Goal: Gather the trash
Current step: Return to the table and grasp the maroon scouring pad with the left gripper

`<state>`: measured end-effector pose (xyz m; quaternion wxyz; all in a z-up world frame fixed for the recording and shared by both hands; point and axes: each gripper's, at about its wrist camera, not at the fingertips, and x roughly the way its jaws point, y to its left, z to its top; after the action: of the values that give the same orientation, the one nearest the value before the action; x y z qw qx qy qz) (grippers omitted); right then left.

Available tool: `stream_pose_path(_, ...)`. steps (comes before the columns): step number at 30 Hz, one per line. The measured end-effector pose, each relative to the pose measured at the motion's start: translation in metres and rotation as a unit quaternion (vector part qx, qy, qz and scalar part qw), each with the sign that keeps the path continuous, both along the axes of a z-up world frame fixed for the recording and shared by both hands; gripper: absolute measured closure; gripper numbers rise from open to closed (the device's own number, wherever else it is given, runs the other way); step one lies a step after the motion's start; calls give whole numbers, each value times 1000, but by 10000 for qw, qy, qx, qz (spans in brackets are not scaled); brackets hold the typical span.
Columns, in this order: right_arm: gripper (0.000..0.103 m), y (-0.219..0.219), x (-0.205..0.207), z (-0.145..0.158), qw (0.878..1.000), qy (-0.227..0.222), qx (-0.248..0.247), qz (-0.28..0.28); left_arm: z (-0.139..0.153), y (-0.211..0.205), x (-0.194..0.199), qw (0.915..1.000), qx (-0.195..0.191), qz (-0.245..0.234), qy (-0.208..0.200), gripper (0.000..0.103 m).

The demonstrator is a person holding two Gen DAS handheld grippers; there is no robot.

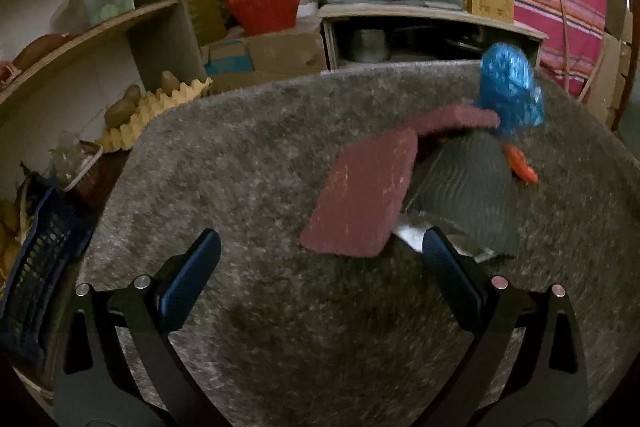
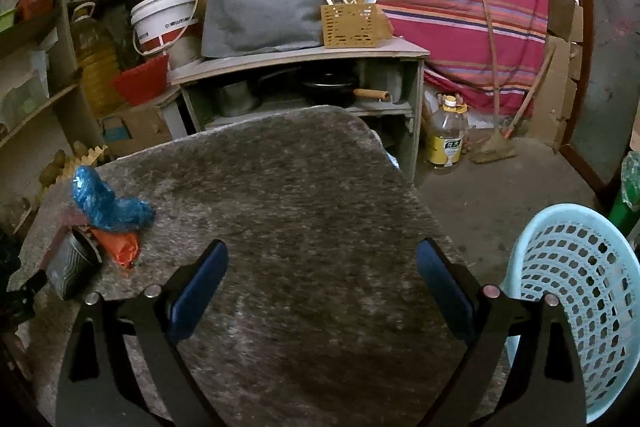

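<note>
Altogether two maroon pads, one blue wrapper, one basket.

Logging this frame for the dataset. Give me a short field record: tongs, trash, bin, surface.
left tongs: open, empty, near maroon pad
right tongs: open, empty
trash: blue wrapper, orange scrap, grey ribbed piece, clustered together
bin: light blue basket, beside table, right
surface: grey fuzzy cover
</note>
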<state>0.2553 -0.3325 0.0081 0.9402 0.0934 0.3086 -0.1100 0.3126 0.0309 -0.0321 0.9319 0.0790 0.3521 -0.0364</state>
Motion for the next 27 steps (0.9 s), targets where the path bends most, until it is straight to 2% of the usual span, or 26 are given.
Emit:
stream_pose_path(7,10,14,6,-2,9999,24,-74,64,-3,8,5,9998,-171,18,91,7)
stream_pose_path(9,10,18,9,-3,9999,46,-101,103,-4,9,9,9997,-229,-2,132,15)
stream_pose_path(14,10,32,14,-2,9995,68,-172,238,-8,10,20,9988,-365,-125,287,27)
stream_pose_path(15,10,35,14,-2,9994,71,-197,266,-7,9,21,9988,-372,-163,260,31)
stream_pose_path(19,10,50,19,-3,9987,101,-307,406,1,7,20,9994,-253,-225,-32,34)
stream_pose_path(27,10,74,31,-3,9976,108,-265,638,5,0,17,9984,-235,-496,-114,74)
